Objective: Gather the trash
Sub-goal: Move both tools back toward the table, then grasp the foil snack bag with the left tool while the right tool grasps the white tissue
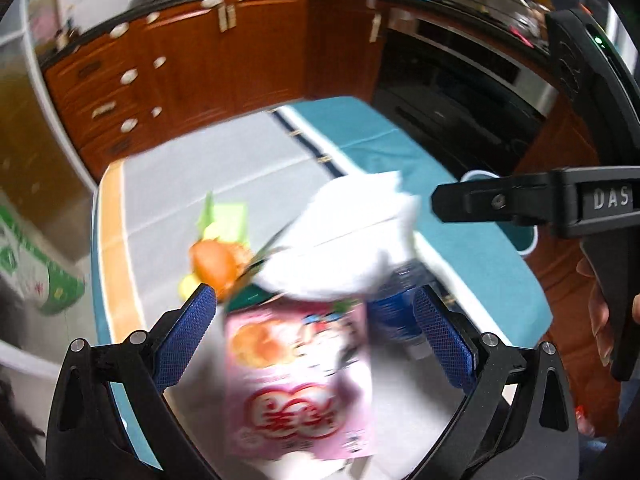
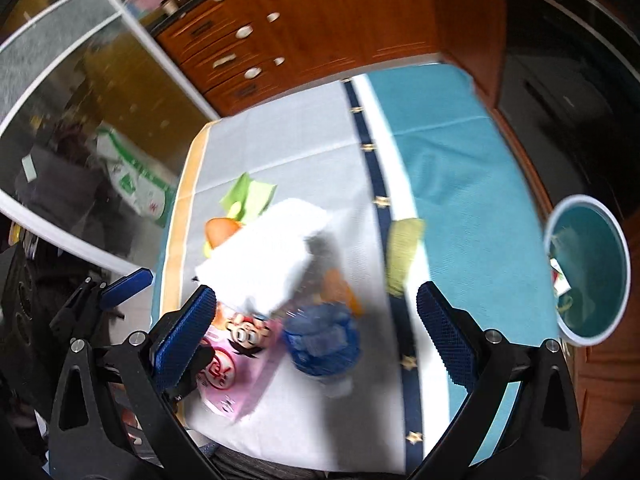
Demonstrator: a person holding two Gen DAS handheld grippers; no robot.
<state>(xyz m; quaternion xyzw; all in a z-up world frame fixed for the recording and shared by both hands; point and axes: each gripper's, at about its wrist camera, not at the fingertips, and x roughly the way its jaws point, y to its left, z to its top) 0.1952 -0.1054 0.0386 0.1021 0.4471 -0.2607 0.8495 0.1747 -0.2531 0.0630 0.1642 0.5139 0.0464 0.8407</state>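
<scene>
The table (image 2: pixel 304 152) wears a pale grey cloth with an orange band at left, a navy stripe dotted with gold stars, and teal at right. At centre frame lie a pink cartoon-printed packet (image 2: pixel 236 376), white tissue (image 2: pixel 264 256), a blue-labelled bottle (image 2: pixel 320 344) and lime-green paper (image 2: pixel 250 194). The bin (image 2: pixel 592 264) at right is teal inside with a white rim; the cabinets (image 2: pixel 320 28) above are reddish-brown.

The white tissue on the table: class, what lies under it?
The white tissue overlaps an orange peel, green scraps, a pink snack packet and a crushed blue bottle. Whatever lies beneath its middle is hidden.
</scene>
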